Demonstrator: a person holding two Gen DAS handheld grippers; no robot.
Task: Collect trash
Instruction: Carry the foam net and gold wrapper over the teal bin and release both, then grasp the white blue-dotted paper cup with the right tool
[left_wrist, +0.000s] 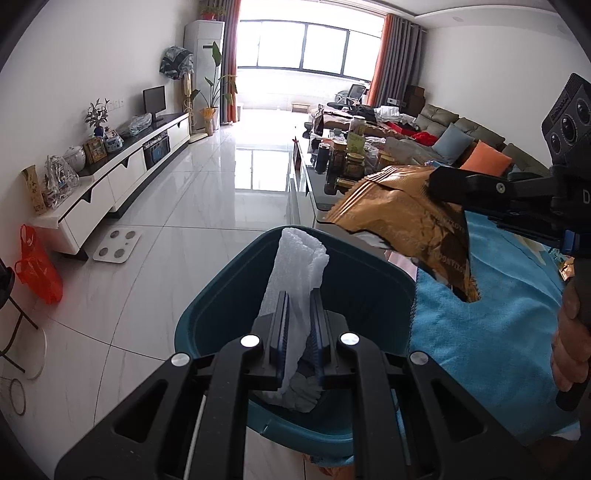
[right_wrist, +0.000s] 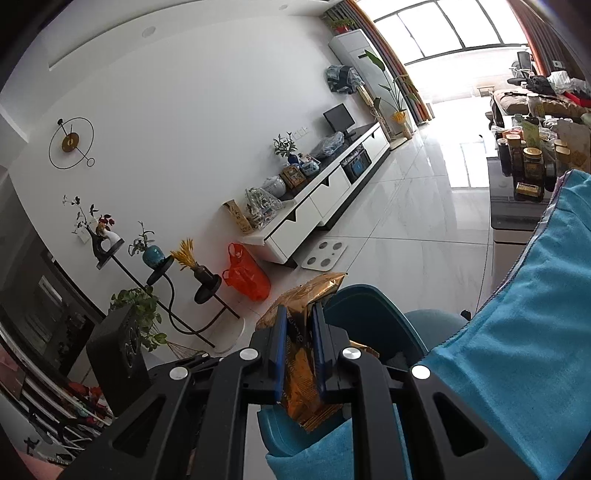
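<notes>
Trash in hand, two items. Left gripper (left_wrist: 300, 314): jaws clamped on a white foam sheet (left_wrist: 295, 273) (crumpled, standing upright) over the teal bin (left_wrist: 229, 295). Right gripper (right_wrist: 300, 321): jaws clamped on a gold snack wrapper (right_wrist: 306, 295), held above the bin's rim beside a blue cloth (right_wrist: 517, 332). Tabletop (left_wrist: 325, 199) with jars lies beyond.
</notes>
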